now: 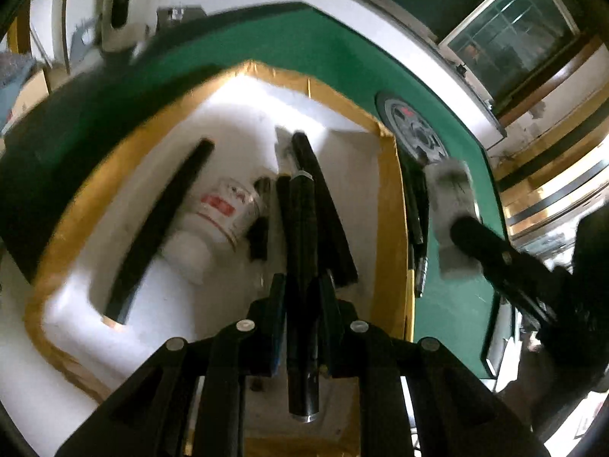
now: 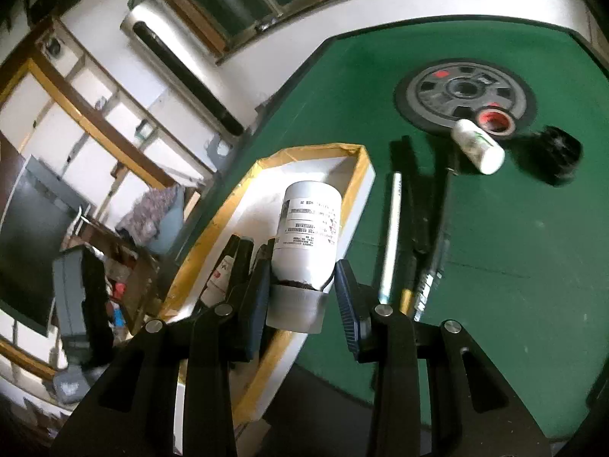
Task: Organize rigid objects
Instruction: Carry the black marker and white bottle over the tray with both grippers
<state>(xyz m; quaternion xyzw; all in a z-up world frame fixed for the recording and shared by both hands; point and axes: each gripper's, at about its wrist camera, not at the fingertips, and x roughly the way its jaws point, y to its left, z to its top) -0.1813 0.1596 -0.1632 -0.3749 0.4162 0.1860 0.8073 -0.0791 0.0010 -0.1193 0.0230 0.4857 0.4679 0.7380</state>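
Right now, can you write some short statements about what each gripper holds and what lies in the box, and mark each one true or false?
1. The left gripper holds a black pen. True.
2. The right gripper is empty. False: it holds a white bottle.
3. The box is empty. False: a white bottle and black sticks lie in it.
4. A small white bottle lies on the green table. True.
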